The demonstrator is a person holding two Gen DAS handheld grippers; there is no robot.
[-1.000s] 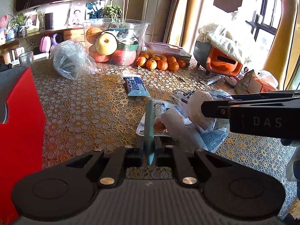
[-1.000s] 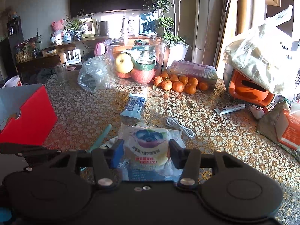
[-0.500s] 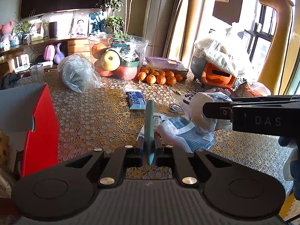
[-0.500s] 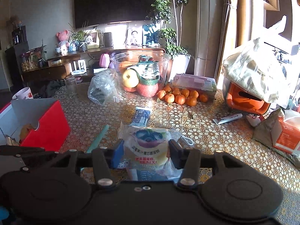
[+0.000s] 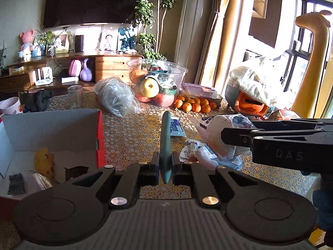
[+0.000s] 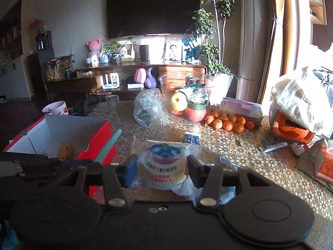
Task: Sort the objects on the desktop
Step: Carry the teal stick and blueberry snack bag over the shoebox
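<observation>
My left gripper (image 5: 165,166) is shut on a slim teal stick (image 5: 165,137), which points up and away above the table. The same stick (image 6: 108,143) shows in the right wrist view beside the open red box (image 6: 97,133). My right gripper (image 6: 162,170) is shut on a clear-wrapped bun packet (image 6: 164,162) with a blueberry picture, held off the table. In the left wrist view that gripper (image 5: 223,134) comes in from the right with the packet (image 5: 216,133). The red box (image 5: 101,137) lies at the left and holds a yellow item (image 5: 42,162) and small dark and silver pieces.
On the patterned tablecloth lie a blue sachet (image 6: 191,138), a white cable (image 6: 228,162), a tube (image 6: 272,146) and more wrappers (image 5: 193,150). Farther back stand a fruit bowl (image 6: 183,95), tangerines (image 6: 226,123), a plastic bag (image 6: 147,108), a glass (image 6: 112,104), a mug (image 6: 56,108) and an orange appliance (image 6: 291,129).
Both grippers have risen with their loads and shifted toward the red box. The box's inside, hidden a second ago, has come into view at the left.
</observation>
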